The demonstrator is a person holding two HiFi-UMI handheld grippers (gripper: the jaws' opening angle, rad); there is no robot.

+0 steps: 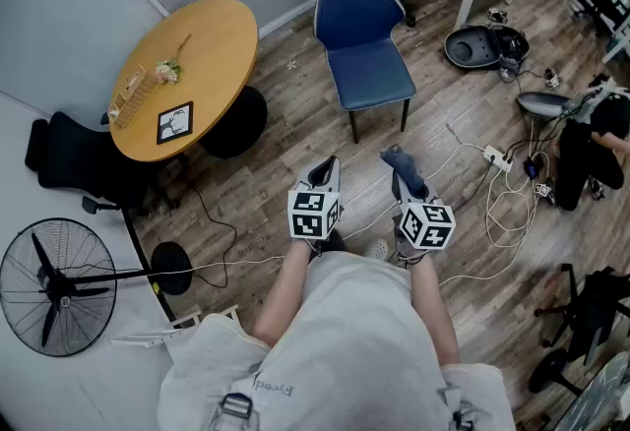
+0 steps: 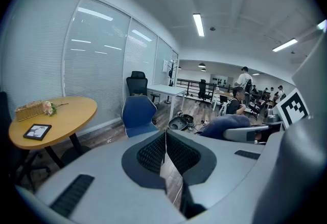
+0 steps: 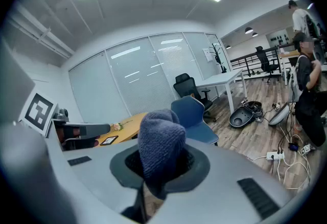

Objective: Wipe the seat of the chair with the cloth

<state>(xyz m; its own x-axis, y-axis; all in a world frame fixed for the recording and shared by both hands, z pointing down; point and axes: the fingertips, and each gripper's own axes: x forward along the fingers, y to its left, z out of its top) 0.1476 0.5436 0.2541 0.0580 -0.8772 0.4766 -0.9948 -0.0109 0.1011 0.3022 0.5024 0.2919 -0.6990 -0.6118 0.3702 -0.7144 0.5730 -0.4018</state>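
Head view: the blue chair (image 1: 366, 65) sits well ahead of us, with left tool (image 1: 328, 168) and right tool (image 1: 406, 173) both short of it. Left gripper view: jaws pressed together, holding nothing. Right gripper view: clamped on the cloth (image 3: 162, 138), which is bunched up top, so we reckon it could slip out mid-wipe

head camera, mine, looks steeply down over my arms; the blue chair (image 1: 362, 50) stands just ahead on the floor. the camera on my left gripper (image 1: 328, 166) looks level along its jaws at the chair, near and slightly left. the camera on my right gripper (image 1: 402, 173) faces the chair too, past the cloth (image 3: 162, 141). all three views share the chair and the round table (image 1: 187, 75) left of it.
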